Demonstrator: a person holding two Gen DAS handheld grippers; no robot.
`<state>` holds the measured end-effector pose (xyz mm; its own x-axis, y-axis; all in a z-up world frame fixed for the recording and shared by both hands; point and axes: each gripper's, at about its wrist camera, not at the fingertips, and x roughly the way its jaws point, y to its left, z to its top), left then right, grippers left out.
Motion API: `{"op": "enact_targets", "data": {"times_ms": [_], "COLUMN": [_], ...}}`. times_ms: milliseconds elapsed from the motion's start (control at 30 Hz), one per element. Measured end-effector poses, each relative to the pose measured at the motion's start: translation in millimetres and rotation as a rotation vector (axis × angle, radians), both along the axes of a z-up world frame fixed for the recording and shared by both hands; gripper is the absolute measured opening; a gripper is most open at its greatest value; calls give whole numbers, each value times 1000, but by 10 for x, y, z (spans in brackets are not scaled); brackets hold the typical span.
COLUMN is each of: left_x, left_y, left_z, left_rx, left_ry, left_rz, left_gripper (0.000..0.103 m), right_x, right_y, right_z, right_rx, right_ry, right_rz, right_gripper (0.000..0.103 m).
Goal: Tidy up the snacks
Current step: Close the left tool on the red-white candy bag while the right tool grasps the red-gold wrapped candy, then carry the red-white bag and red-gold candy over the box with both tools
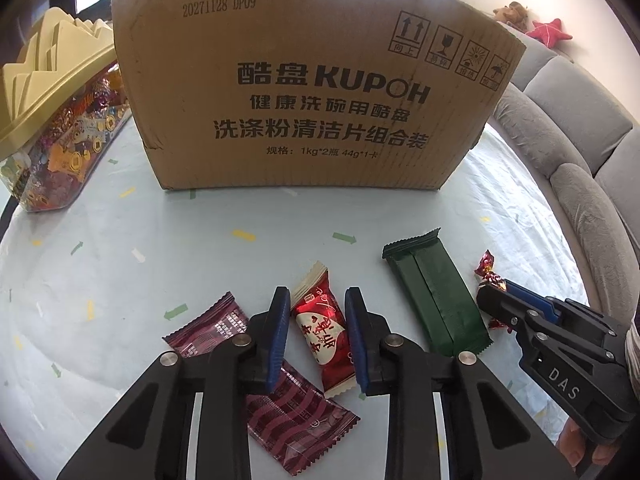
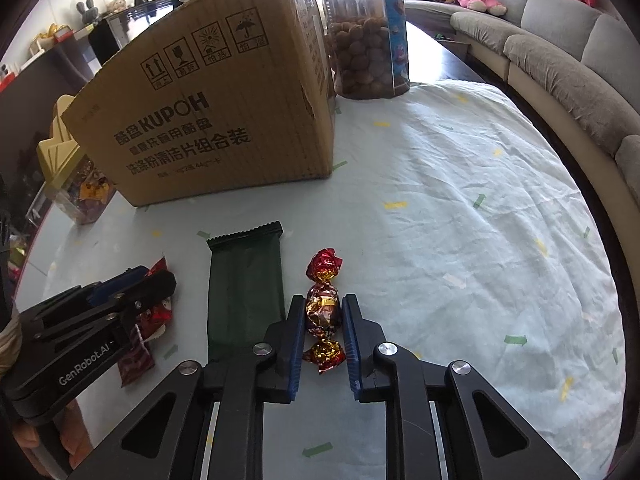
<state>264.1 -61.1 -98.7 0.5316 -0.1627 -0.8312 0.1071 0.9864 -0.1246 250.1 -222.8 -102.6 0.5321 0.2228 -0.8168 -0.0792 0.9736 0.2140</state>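
Right gripper point(image 2: 320, 320) pinches a shiny red-gold twist-wrapped candy point(image 2: 323, 310); left gripper point(image 1: 318, 316) straddles a red packet point(image 1: 320, 330).

Matt corrugated cardboard box point(image 1: 316, 92), glossy crinkled foil candy point(image 2: 323, 312), and wrinkled matt cloth tablecloth point(image 2: 460, 208).

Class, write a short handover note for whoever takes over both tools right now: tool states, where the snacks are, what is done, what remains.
Left tool: open, straddling the red heart candy; not gripped.
Right tool: pads beside the foil-twist candy; contact unclear.
The green bar lies between them; the maroon packet lies under the left tool.
The cardboard box stands behind.
Done: nothing visibly sorted.
Left: all four snacks.
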Motion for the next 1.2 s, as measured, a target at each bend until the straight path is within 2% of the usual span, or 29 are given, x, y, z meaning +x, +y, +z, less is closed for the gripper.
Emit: {"op": "enact_targets", "data": {"times_ms": [400,867,1200], "left_x": [-216,-561,-653], "left_y": [61,197,190], "left_z": [268,778,1122], "left_rx": [-12,-51,-54], "left_ry": [-49,-171,-260], "left_rz": [-16,-19,-28], "left_gripper": [27,27,27], "right_x": [-164,-417,-494], "right_y": [40,138,220], "right_z": [288,745,1064], "right_rx": [-10,17,41], "right_ry": [-74,-165,-232], "right_rz": [11,44,65], "right_gripper": [19,19,19]}}
